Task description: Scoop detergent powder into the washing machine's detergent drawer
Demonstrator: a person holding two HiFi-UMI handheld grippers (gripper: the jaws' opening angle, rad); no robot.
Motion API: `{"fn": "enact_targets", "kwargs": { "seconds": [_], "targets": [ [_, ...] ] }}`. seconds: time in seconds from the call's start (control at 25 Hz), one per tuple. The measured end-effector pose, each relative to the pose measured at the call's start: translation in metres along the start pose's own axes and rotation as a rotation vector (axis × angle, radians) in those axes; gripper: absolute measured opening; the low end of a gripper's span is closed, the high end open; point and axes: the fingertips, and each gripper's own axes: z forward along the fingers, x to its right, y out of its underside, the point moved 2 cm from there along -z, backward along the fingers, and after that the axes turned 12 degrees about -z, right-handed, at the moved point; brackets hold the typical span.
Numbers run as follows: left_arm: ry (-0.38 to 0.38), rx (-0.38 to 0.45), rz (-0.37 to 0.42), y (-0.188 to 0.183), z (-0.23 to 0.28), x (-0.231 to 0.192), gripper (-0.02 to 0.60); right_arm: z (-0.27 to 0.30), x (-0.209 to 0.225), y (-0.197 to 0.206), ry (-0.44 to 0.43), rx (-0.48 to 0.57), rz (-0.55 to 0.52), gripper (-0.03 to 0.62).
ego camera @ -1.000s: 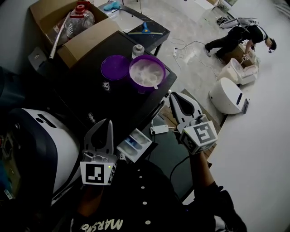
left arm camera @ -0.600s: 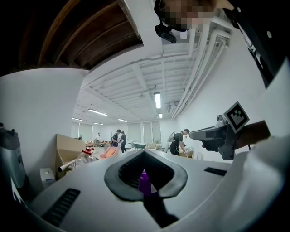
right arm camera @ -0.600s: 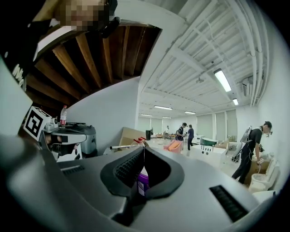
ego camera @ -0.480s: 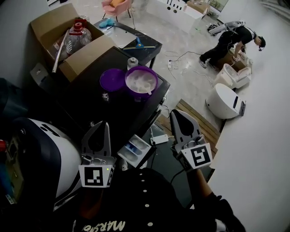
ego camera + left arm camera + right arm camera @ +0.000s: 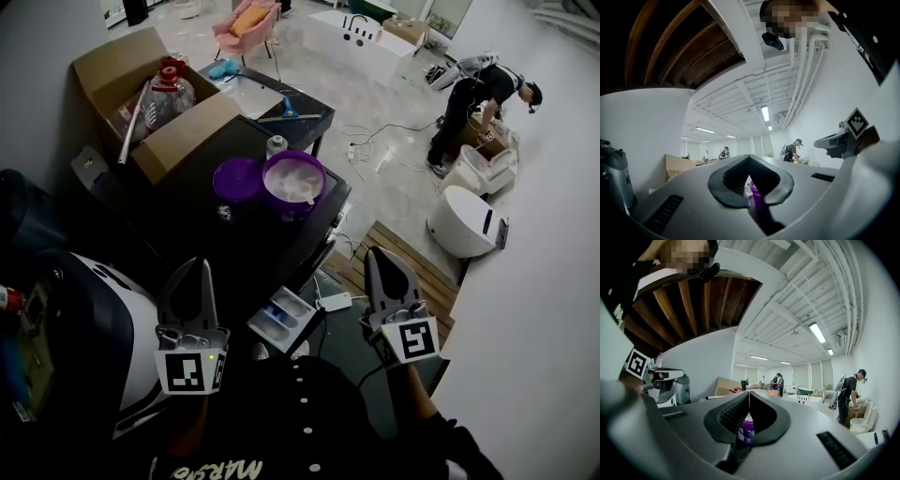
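Head view: over the last second the right tool (image 5: pixel 380 255) has dropped back from near the tabletop (image 5: pixel 187 225) edge toward the body, and the left tool (image 5: pixel 195 265) has barely shifted. They now flank the detergent drawer (image 5: pixel 281 317), left at 9 o'clock, right at 3. Both tools have jaws together with nothing gripped — each gripper view only shows the purple tub (image 5: pixel 293 181) far beyond the pads. The tub sits open on the tabletop at 12 o'clock of the drawer, white powder inside, lid (image 5: pixel 237 178) at its 9. The drawer stands pulled out of the washing machine (image 5: pixel 94 319). My read: no scoop in hand and no reach under way — scooping is not in progress.
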Motion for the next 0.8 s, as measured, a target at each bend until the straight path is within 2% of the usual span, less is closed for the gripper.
{"fn": "enact_targets", "kwargs": {
  "seconds": [0.4,0.8],
  "targets": [
    [0.012,0.006,0.003,-0.002,-0.007,0.006,0.014,-0.012,0.006,0.004,0.046,-0.014,-0.001,0.028],
    [0.002,0.004,-0.006,0.001,-0.008,0.008,0.014,-0.012,0.006,0.010,0.037,-0.024,-0.006,0.029]
  ]
}}
